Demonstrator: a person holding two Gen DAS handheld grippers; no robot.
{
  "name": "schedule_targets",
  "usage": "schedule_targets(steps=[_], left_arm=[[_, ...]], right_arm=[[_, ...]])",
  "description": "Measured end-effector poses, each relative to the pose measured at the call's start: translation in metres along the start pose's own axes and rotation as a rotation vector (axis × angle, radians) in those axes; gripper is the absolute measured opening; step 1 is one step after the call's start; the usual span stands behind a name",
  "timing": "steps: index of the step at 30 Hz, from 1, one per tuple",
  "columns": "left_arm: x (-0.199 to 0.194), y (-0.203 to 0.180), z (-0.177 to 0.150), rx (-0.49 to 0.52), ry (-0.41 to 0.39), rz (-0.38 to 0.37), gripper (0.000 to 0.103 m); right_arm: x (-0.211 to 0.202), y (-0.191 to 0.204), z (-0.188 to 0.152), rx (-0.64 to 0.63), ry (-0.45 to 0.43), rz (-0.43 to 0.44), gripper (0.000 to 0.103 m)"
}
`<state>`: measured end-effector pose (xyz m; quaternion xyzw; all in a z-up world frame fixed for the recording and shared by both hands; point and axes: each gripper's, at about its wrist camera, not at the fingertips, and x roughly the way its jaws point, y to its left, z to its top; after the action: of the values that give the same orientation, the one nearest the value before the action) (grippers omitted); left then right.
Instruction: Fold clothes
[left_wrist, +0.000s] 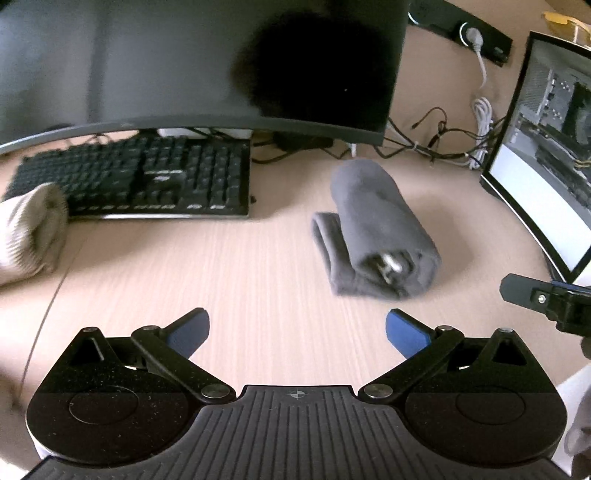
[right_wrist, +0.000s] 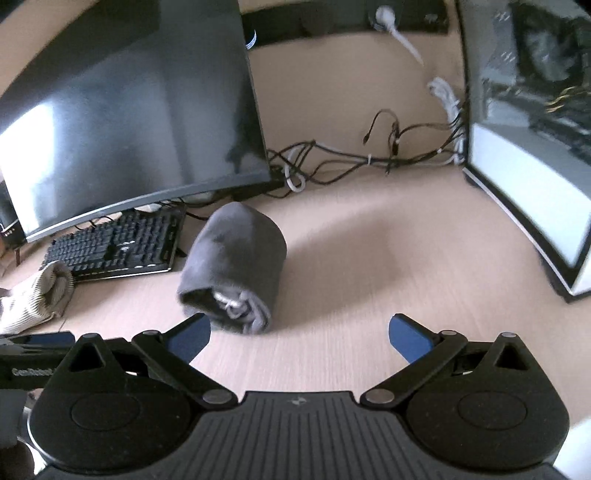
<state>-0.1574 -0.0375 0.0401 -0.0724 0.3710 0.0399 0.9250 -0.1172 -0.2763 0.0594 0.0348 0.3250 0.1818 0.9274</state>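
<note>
Light wood-grain desk (left_wrist: 229, 266) is seen in both views, with a rolled grey garment (left_wrist: 380, 229) lying toward 1 o'clock of the left gripper (left_wrist: 297, 328), short of a dark monitor (left_wrist: 184, 62) and keyboard (left_wrist: 147, 177). Both the left gripper and the right gripper (right_wrist: 299, 330) are held wide open and empty, the garment being just beside the right gripper's left pad. A beige ribbed garment (left_wrist: 29, 229) is recorded at 10 o'clock in both views; the lit screen (left_wrist: 543, 158) at 2 o'clock is sharper in the left view.
</note>
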Motion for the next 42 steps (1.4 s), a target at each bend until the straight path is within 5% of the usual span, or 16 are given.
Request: schedule_targets(steps=[17,42], left_arm=[[-0.092,-0.041,-0.052,0.04,-0.105,0.093,0.103],[-0.105,-0.053,-0.063,0.045,-0.118,0.095,0.103]], right_arm=[[-0.092,0.017,-0.052,-0.053,-0.116,-0.04,0.103],[-0.102,0.025,-0.06,-0.088,-0.105,-0.019,0.103]])
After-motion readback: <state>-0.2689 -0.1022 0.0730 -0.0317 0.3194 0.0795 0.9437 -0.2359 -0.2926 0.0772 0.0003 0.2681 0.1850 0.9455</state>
